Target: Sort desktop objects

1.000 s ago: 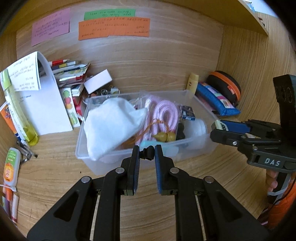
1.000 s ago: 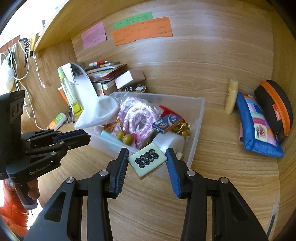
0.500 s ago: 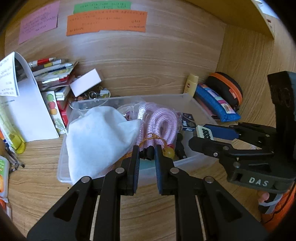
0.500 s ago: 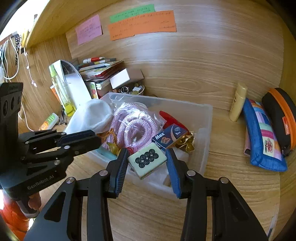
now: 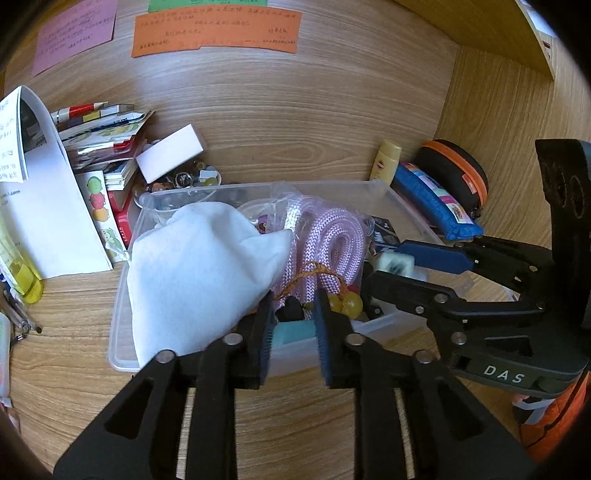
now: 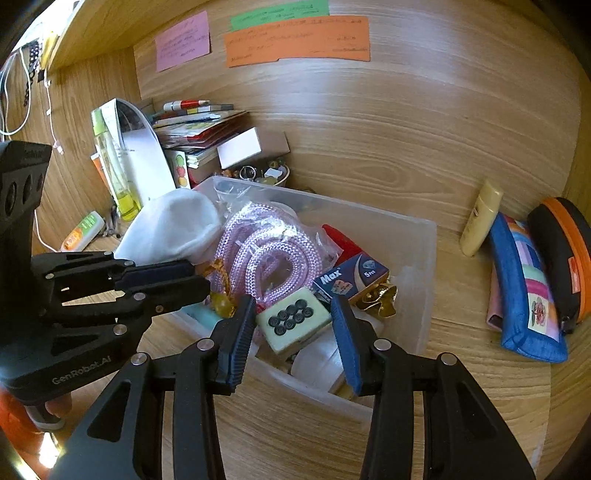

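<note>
A wooden desk alcove held a clear bin [image 6: 421, 258] at mid-worktop. The right gripper [image 6: 293, 323] clamped a mahjong tile [image 6: 291, 319] over the bin's near edge; the left gripper [image 5: 293, 317], jaws just parted, released a small black piece [image 5: 291, 310]. A late release could drop the tile outside

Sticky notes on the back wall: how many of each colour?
Pink note: 1
Green note: 1
Orange note: 1
Total: 3
</note>
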Tool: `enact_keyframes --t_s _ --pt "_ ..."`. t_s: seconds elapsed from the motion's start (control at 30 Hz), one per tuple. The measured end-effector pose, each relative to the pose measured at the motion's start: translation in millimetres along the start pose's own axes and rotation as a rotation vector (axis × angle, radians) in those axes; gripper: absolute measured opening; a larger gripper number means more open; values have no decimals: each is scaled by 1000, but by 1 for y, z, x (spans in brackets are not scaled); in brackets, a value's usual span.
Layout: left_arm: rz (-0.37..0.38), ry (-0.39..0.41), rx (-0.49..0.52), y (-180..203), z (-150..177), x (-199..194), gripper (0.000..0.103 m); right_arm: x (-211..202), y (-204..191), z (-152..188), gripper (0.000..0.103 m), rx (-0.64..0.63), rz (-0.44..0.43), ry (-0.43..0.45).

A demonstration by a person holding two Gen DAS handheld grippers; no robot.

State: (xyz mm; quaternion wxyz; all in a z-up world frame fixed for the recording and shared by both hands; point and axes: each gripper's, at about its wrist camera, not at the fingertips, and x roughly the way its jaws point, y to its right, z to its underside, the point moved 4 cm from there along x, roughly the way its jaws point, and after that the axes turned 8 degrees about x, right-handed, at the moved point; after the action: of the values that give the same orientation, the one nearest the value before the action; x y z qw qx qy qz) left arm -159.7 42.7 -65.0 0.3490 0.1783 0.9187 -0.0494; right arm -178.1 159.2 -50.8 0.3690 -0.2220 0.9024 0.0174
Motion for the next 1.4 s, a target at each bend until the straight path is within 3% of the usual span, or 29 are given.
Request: enact_keyframes --t_s 0.1,0.33,0.63,0.73,0.97,1.27,1.4 --pt "-25 6 6 1 1 -2 41 -4 -1 0 42 -5 6 10" --pt "-25 15 -3 3 2 -10 52 -15 -1 0 45 9 4 25" --pt "-49 35 18 16 6 -26 65 -34 9 2 65 77 -2 49" --pt "-81 56 22 18 5 -35 75 -41 12 4 75 94 -16 41" --pt "-153 102 14 19 5 -56 92 -59 16 8 84 103 13 70" --pt "-236 136 -15 13 13 -85 98 -84 9 17 86 70 101 123" --pt "-271 176 -32 16 18 -103 101 -100 4 19 100 65 137 170"
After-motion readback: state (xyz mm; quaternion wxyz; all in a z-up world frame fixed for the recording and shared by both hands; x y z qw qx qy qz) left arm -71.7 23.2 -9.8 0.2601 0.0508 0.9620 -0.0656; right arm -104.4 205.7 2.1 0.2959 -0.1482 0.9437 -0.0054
